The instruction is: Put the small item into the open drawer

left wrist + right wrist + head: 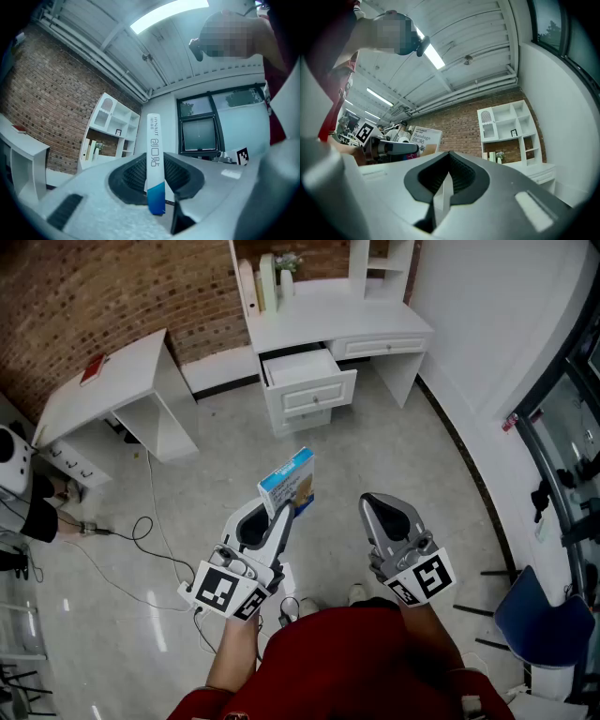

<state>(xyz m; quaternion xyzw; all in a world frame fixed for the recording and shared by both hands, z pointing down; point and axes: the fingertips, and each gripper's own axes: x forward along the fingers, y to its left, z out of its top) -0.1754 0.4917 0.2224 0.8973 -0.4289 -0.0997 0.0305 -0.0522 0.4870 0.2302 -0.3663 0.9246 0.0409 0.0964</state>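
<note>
Box [289, 480] in left claw [279, 512], drawer [311, 396] ahead

One box [287, 482], apparently two desks [330, 319]

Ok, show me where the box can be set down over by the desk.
The open drawer looks bare inside. The desk top is free from the books at its back left across to the right edge. Crowded only in that back-left corner.

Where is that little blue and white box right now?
Head view, left of centre: the box is clamped in the left gripper, above the floor, well short of the open drawer.
</note>
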